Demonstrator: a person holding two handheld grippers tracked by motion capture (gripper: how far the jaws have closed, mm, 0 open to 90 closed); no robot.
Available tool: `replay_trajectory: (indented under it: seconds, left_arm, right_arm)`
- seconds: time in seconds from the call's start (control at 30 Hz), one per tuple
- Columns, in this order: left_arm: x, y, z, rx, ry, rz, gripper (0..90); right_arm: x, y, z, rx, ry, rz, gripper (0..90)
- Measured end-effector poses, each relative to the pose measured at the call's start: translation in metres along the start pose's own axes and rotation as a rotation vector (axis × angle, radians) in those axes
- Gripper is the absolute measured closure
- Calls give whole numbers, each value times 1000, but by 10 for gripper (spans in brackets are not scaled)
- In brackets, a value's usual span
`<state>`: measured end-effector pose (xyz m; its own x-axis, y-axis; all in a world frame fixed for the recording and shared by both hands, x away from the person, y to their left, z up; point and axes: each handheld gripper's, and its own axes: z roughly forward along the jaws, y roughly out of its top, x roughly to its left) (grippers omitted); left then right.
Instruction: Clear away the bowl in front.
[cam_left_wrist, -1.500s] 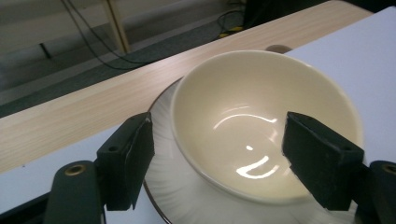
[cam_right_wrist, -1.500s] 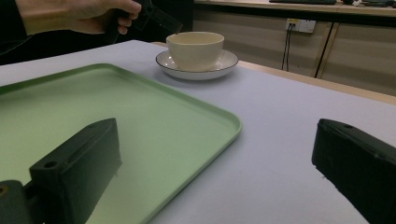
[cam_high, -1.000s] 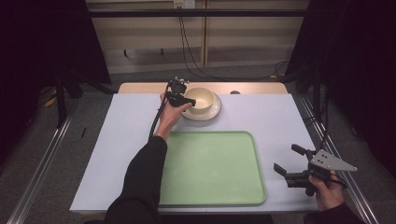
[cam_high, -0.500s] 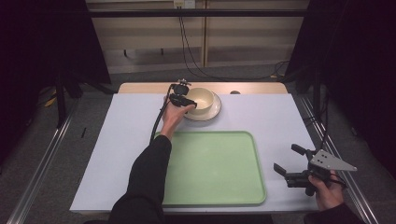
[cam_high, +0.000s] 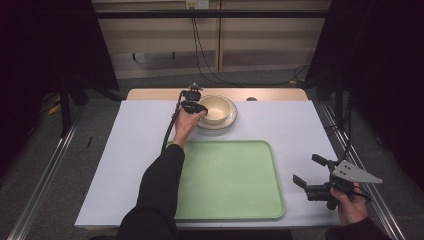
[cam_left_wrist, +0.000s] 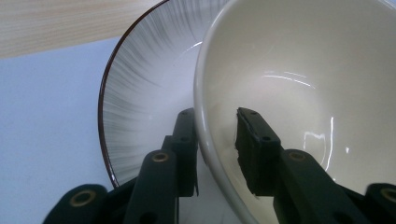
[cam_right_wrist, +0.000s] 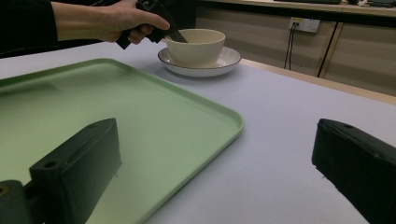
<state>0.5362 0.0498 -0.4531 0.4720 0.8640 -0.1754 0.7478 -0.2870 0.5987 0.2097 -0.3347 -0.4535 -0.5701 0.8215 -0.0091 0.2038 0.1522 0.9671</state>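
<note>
While the round cream ceramic bowl (cam_high: 217, 108) sits on a pale ribbed plate with a dark rim (cam_high: 231, 119) at the far middle of the white table (cam_high: 120, 150), the left gripper (cam_left_wrist: 217, 140) straddles its near wall. Its jaws have just been closing, one inside and one outside, apparently pressing the wall. Nearer lies a light-green rectangular tray (cam_high: 227, 180), and the right gripper (cam_high: 306, 172) hovers wide open, holding nothing, by the table's right edge.

The bowl (cam_high: 217, 107) stands in the plate (cam_high: 229, 121) at the table's (cam_high: 120, 150) far middle. The tray (cam_high: 230, 185) lies nearer, just before the plate. The left gripper (cam_high: 195, 107) straddles the bowl's left rim; the right gripper (cam_high: 307, 172) is right of the tray.
</note>
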Motion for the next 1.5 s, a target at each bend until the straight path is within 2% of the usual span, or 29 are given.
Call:
replay_trajectory:
  seconds: [0.07, 0.13, 0.17, 0.23, 0.3, 0.33, 0.5, 0.53, 0.67, 0.83, 0.97, 1.03, 1.07, 1.17, 1.23, 1.27, 1.5]
  left_arm:
    - [0, 0, 0, 3, -1, -1, 716]
    - [2, 0, 0, 10, -24, -41, 754]
    - [2, -1, 0, 7, -31, -76, 761]
    - [2, -2, -1, 15, -22, -75, 783]
    - [2, -3, -1, 15, -31, -82, 803]
    - [3, -4, -1, 12, -40, -102, 808]
    - [4, -3, -1, 12, -50, -137, 824]
    - [6, -3, -1, 6, -64, -157, 832]
    - [6, -3, -2, -7, -74, -181, 840]
    - [5, -1, -6, -18, -83, -170, 834]
    - [5, -2, -7, -31, -72, -183, 834]
    - [6, -3, -8, -25, -79, -180, 833]
    - [5, -5, -8, -50, -74, -185, 833]
    - [6, -8, -10, -60, -86, -206, 833]
    - [6, -9, -11, -69, -87, -206, 833]
    - [8, -10, -14, -71, -102, -208, 835]
    - [11, -9, -27, -88, -100, -195, 834]
  right_arm:
    - [0, 0, 0, 2, 1, -2, 10]
    - [-1, 0, 0, -8, -3, -2, 10]
    - [0, 0, -1, -8, -1, 2, 10]
    - [-1, 1, -1, -11, 0, 5, 10]
    - [-1, 1, -1, -14, -4, 5, 10]
    - [-1, 1, -1, -10, -1, 0, 10]
    - [0, 0, -1, -8, 5, 2, 10]
    - [0, 0, 0, -3, 8, -2, 10]
    - [1, 0, 0, 1, 12, -1, 10]
    - [1, 0, 0, 2, 10, 2, 10]
    - [0, 0, 0, -4, 11, -2, 10]
    - [1, 0, -1, -2, 11, 0, 9]
    - [1, 0, -1, 0, 12, 0, 10]
    - [1, 0, -1, -7, 10, 2, 10]
    - [1, 0, -1, -7, 13, 2, 9]
    - [2, 1, -2, -11, 9, 6, 10]
    - [2, 2, -1, -18, 6, -3, 10]
